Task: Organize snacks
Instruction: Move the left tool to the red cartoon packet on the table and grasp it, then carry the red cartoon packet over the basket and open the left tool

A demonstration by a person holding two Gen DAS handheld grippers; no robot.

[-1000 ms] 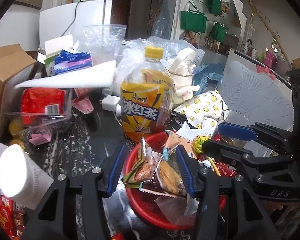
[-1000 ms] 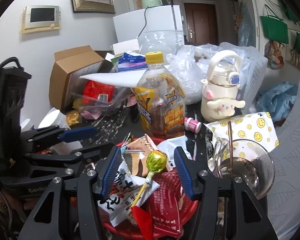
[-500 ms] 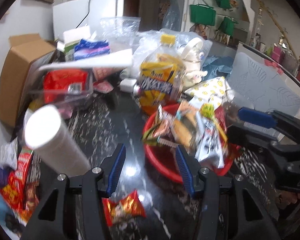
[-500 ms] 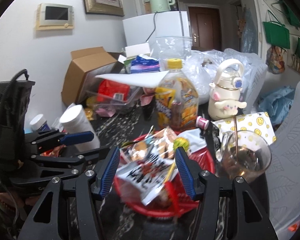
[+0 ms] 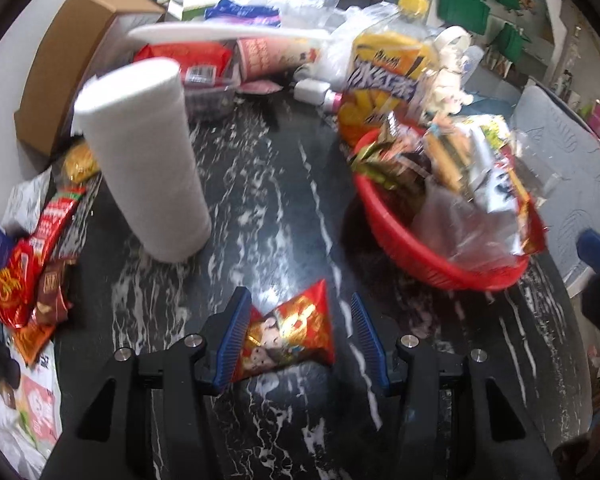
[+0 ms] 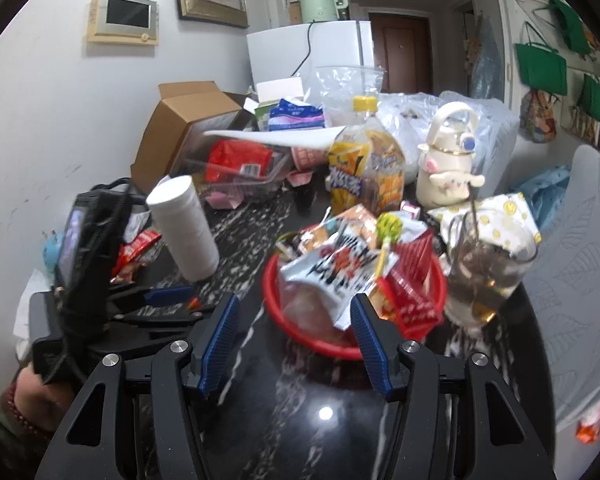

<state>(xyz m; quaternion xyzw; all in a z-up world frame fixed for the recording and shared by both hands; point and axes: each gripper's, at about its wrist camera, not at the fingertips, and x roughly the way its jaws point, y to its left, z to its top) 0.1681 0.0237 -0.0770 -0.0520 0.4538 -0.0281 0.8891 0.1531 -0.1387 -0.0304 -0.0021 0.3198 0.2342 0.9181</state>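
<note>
A red basket (image 5: 420,256) heaped with snack packets stands on the dark marble table; it also shows in the right wrist view (image 6: 276,300). A small red and gold snack packet (image 5: 292,330) lies flat on the table between the fingers of my left gripper (image 5: 298,340), which is open around it, jaws not touching it. My right gripper (image 6: 294,340) is open and empty, just in front of the basket's near rim. The left gripper (image 6: 168,300) shows low at the left of the right wrist view.
A white paper roll (image 5: 148,160) stands left of the basket. Loose snack packets (image 5: 24,280) lie at the table's left edge. Behind the basket stand an iced tea bottle (image 6: 366,168), a cream flask (image 6: 448,160) and a glass (image 6: 488,268). A cardboard box (image 5: 68,48) sits far left.
Both grippers have pulled back from the basket. The left one moved left and down over the red and gold packet on the table. The right one backed off and rose.
</note>
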